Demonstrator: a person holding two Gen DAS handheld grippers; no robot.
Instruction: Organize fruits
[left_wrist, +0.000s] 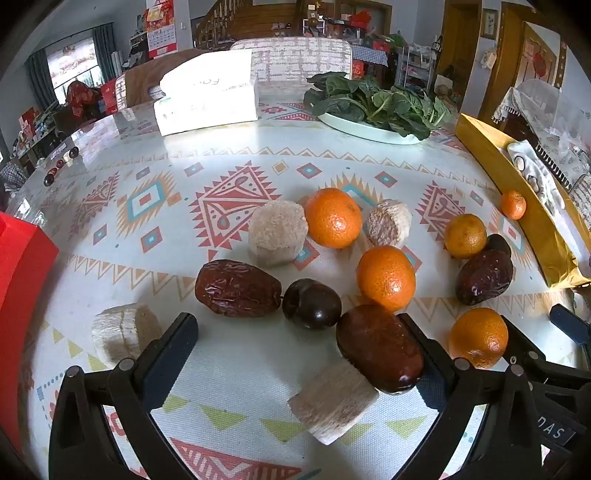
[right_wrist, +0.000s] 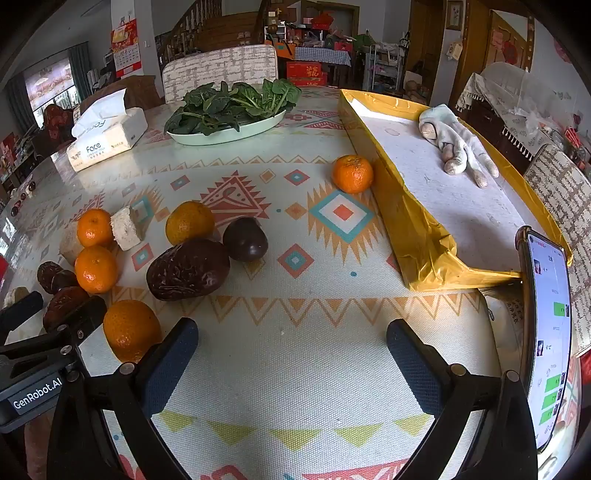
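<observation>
Several tangerines, brown dates, dark plums and pale sugarcane chunks lie scattered on the patterned tablecloth (left_wrist: 229, 147). My left gripper (left_wrist: 301, 332) is open; a smooth brown date (left_wrist: 380, 349) lies against its right finger (left_wrist: 424, 354), and a sugarcane chunk (left_wrist: 332, 402) sits between the fingers. A wrinkled date (left_wrist: 236, 288) and a dark plum (left_wrist: 312, 303) lie just ahead. My right gripper (right_wrist: 291, 339) is open and empty over bare cloth; a tangerine (right_wrist: 129, 328) lies beside its left finger (right_wrist: 170, 362). A large wrinkled date (right_wrist: 188, 267) and a plum (right_wrist: 245, 239) lie ahead on the left.
A yellow-rimmed tray (right_wrist: 417, 229) with a grey glove (right_wrist: 454, 144) lies at right, a lone tangerine (right_wrist: 352, 173) against it. A plate of spinach (right_wrist: 229, 107) and a tissue box (right_wrist: 107, 136) stand at the back. A phone (right_wrist: 546, 332) stands at right; a red box (left_wrist: 18, 288) at left.
</observation>
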